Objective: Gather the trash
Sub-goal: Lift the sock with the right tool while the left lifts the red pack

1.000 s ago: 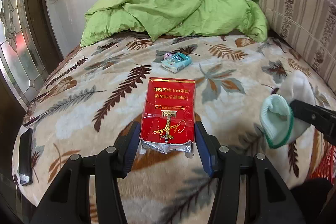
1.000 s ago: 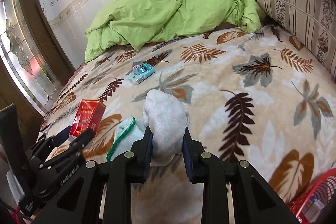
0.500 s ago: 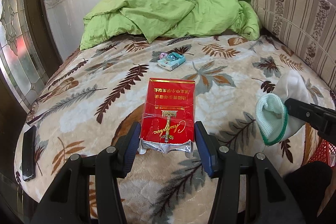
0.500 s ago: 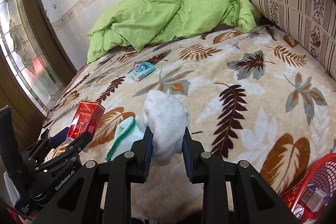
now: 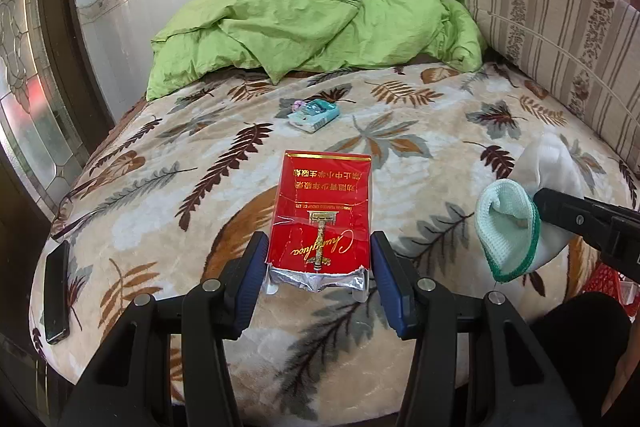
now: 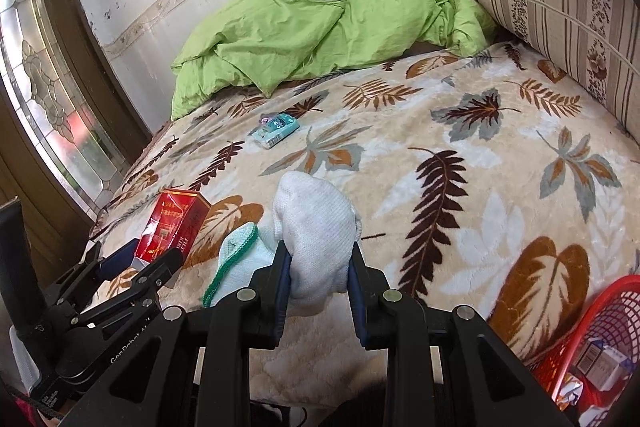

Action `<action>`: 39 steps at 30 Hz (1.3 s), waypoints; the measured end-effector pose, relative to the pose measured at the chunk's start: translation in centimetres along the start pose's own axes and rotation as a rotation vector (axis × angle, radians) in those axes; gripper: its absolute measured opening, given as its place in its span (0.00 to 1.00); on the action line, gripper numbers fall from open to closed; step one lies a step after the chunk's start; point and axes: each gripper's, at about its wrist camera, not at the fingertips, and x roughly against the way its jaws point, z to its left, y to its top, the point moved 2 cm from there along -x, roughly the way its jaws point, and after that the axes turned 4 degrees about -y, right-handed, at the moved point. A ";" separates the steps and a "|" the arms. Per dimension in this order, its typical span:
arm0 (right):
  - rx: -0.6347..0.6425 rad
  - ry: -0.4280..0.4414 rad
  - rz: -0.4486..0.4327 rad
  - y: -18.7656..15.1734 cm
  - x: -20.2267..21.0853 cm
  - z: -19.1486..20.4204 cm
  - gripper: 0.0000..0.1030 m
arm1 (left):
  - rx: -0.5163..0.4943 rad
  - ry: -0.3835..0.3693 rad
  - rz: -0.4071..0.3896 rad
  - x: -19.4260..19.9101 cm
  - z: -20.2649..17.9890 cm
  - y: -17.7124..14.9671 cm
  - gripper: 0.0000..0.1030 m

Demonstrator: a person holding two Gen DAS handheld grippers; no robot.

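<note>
My left gripper [image 5: 318,263] is shut on a torn red cigarette pack [image 5: 322,215] and holds it above the bed's front edge. The pack also shows in the right wrist view [image 6: 172,227]. My right gripper [image 6: 318,267] is shut on a white sock with a green-trimmed cuff [image 6: 312,223], also held above the bed. The sock shows at the right of the left wrist view [image 5: 516,223]. A small teal packet [image 5: 316,115] lies on the leaf-patterned blanket [image 5: 420,131] farther back, also in the right wrist view [image 6: 276,129].
A red mesh basket [image 6: 600,343] with some packaging in it stands low at the right, off the bed. A black phone [image 5: 56,291] lies at the bed's left edge. A green duvet [image 5: 312,27] is heaped at the back, a striped cushion [image 5: 560,39] at the right.
Both grippers have pulled back and up from the bed with the pack and the sock still held. More of the red basket shows at the right.
</note>
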 end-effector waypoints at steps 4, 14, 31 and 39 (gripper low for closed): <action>-0.022 0.007 0.003 -0.3 0.7 -0.6 0.27 | -0.012 -0.009 -0.002 0.4 -0.7 -0.1 0.49; -0.047 0.003 -0.017 -0.4 2.7 -1.7 0.27 | -0.036 -0.036 -0.005 1.3 -2.4 0.1 0.49; -0.101 -0.011 -0.045 0.0 4.7 -3.8 0.27 | -0.071 -0.067 -0.001 1.8 -4.5 0.2 0.49; -0.116 -0.014 -0.050 -0.1 5.3 -4.4 0.27 | -0.084 -0.082 -0.002 1.9 -5.2 0.5 0.49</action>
